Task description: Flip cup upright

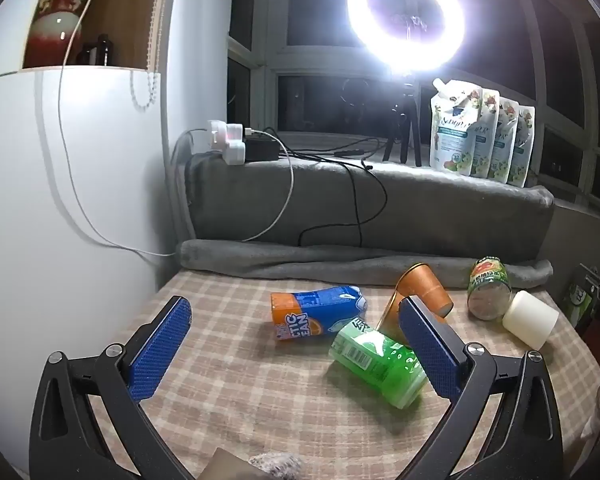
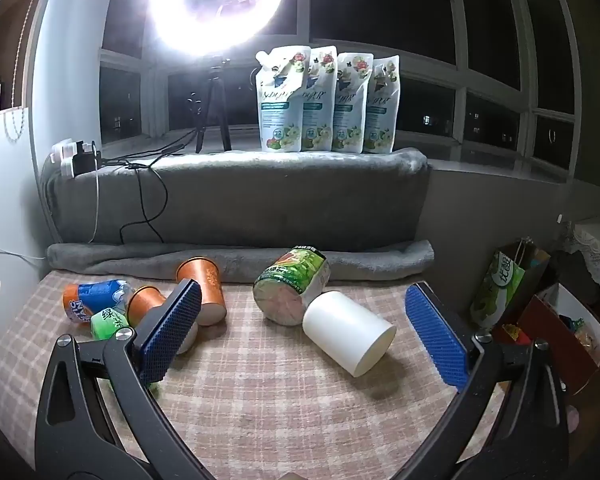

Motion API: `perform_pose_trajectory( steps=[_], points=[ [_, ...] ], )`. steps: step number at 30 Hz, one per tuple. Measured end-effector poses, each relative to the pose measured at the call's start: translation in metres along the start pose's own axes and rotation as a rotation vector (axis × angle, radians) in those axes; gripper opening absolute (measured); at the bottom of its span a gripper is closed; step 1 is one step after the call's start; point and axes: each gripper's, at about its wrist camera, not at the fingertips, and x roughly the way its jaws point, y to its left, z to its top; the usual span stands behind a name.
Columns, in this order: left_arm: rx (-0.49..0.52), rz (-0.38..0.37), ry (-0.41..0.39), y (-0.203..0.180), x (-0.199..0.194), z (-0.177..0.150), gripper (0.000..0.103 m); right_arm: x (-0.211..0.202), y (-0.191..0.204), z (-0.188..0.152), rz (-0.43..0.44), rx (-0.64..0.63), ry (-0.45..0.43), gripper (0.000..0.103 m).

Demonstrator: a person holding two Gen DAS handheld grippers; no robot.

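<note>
Several cups lie on their sides on the checked tablecloth (image 1: 260, 400). In the left wrist view: a blue-orange cup (image 1: 316, 310), a green cup (image 1: 376, 360), two orange cups (image 1: 422, 284), a green printed cup (image 1: 488, 286) and a white cup (image 1: 530, 320). My left gripper (image 1: 294, 340) is open and empty, above the cloth in front of the blue-orange and green cups. In the right wrist view the white cup (image 2: 348, 334) lies between the fingers of my open, empty right gripper (image 2: 304, 328), beside the printed cup (image 2: 292, 288). An orange cup (image 2: 204, 290) lies by the left finger.
A grey blanket roll (image 1: 340, 260) and blanket-covered ledge (image 2: 236, 192) bound the table's far side. A ring light on a tripod (image 1: 408, 16), cables, a power strip (image 1: 236, 142) and several refill pouches (image 2: 324, 100) sit on the ledge. Boxes and a bag (image 2: 500, 292) stand right of the table.
</note>
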Motion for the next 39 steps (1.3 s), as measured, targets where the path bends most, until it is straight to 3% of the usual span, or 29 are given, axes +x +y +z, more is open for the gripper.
perform_pose_trajectory(
  steps=[3, 11, 39],
  points=[
    [-0.037, -0.019, -0.010, 0.009, 0.000, -0.001, 0.103, -0.001, -0.001, 0.000, -0.004, -0.008, -0.003, 0.103],
    [-0.003, 0.004, -0.067, 0.001, -0.012, 0.000, 0.103, -0.008, 0.009, -0.002, 0.000, -0.028, -0.034, 0.103],
    [-0.001, -0.021, -0.097, -0.011, -0.018, -0.011, 0.103, -0.013, 0.002, -0.009, 0.017, 0.008, -0.047, 0.103]
  ],
)
